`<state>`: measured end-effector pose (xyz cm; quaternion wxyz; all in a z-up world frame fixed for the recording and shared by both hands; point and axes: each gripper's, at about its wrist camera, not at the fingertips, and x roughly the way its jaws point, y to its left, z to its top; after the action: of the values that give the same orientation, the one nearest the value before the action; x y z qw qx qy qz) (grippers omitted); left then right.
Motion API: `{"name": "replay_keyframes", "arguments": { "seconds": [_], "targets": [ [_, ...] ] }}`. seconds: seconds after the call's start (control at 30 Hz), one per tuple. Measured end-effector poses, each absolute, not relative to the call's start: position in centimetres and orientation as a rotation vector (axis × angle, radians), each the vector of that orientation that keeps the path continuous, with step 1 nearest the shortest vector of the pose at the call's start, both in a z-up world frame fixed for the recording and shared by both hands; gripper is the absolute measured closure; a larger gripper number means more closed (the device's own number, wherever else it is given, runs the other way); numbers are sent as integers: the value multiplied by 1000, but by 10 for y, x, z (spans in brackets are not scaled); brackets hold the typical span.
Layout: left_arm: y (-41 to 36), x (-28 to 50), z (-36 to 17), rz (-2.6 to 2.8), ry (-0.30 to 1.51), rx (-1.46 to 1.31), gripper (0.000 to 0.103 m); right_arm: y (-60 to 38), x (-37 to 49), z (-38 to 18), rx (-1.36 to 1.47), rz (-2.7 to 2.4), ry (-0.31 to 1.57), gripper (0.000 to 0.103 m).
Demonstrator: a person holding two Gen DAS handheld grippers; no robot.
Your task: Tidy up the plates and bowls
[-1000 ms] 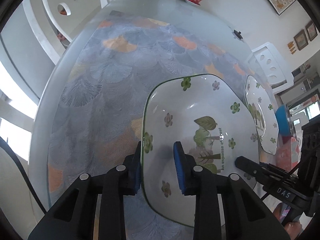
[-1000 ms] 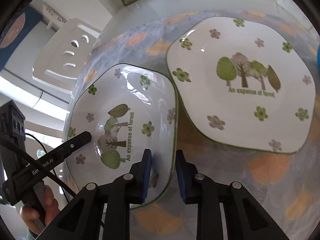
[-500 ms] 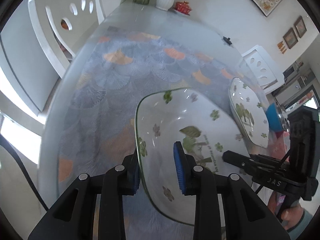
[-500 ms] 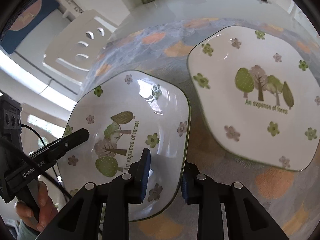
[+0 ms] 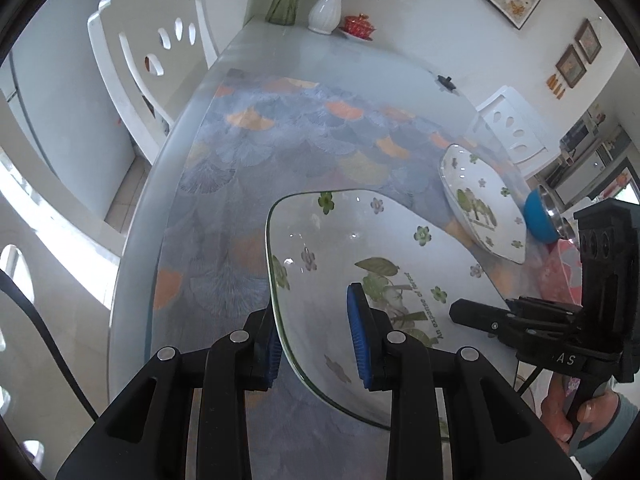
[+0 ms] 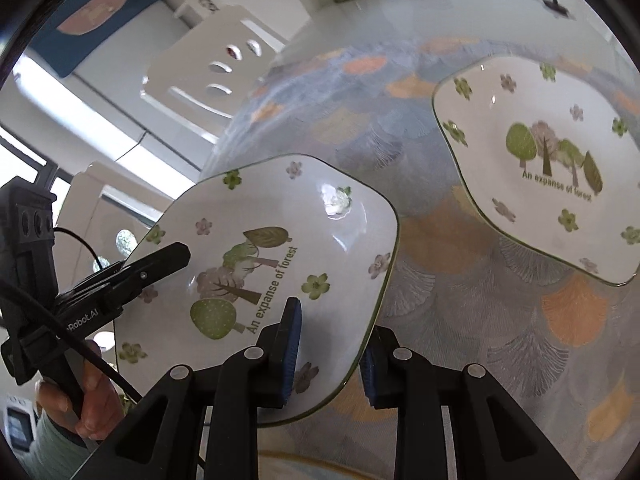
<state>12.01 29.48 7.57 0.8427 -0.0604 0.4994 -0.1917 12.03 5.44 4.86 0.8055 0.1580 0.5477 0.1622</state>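
Observation:
A white square bowl with green rim, flowers and a tree print (image 5: 360,264) is held off the table by both grippers. My left gripper (image 5: 316,344) is shut on its left rim, one blue pad inside, one outside. My right gripper (image 6: 328,344) is shut on the opposite rim of the same bowl (image 6: 280,240). A second white plate with the same print (image 6: 552,168) lies flat on the patterned tablecloth to the right; it also shows in the left wrist view (image 5: 480,204).
A blue bowl (image 5: 540,220) sits behind the flat plate near the table's right edge. White chairs (image 5: 148,64) stand around the table. A white vase (image 5: 326,10) and a red dish (image 5: 358,26) stand at the far end. The tablecloth (image 5: 280,152) covers the table.
Both grippers have lifted the bowl up off the table and tilted it; the table and the flat plate now look farther away.

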Motion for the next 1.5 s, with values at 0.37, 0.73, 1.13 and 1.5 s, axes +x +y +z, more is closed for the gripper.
{"name": "replay_keyframes", "arguments": {
  "seconds": [0.37,0.73,1.13,1.5],
  "targets": [
    [286,90,105,-477,985,-117,77,44,85,83,315,325,1077,78],
    [280,24,137,-508,943,-126,77,41,12,123,288,296,1008,78],
    [251,-62,125,-504,1019,-137,77,19,-78,117,288,289,1070,78],
    [232,-113,83,-473,1133,-156,77,3,-125,81,274,271,1185,78]
  ]
}}
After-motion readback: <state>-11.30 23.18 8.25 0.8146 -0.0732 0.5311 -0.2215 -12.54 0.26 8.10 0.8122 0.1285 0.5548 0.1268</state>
